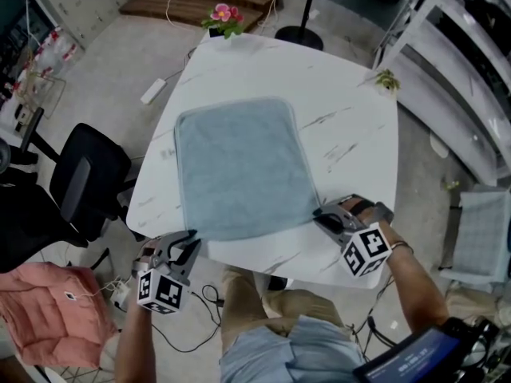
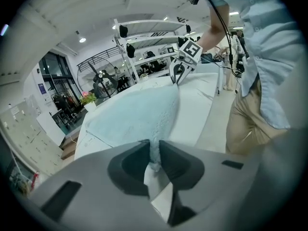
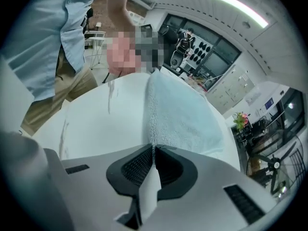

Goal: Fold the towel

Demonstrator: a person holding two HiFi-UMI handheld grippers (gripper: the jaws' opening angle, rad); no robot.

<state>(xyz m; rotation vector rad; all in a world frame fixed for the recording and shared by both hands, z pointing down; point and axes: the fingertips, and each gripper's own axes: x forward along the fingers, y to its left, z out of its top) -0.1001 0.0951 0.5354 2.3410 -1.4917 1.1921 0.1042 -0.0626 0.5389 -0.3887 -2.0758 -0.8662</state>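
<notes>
A light blue towel [image 1: 239, 166] lies spread flat on the white marble table [image 1: 351, 126]. My left gripper [image 1: 190, 242] sits at the towel's near left corner, and in the left gripper view its jaws pinch the towel [image 2: 139, 114] corner between the pads. At the near right corner my right gripper [image 1: 323, 214] is closed on the towel's edge; in the right gripper view the towel [image 3: 178, 109] runs straight into the narrow slit between the pads. Both corners rest at table level.
A small pot of pink flowers [image 1: 222, 18] stands at the table's far edge. A black office chair [image 1: 80, 182] is left of the table, and a pink cushion [image 1: 48, 309] lies on the floor near it. A person's legs [image 1: 271, 309] are at the near edge.
</notes>
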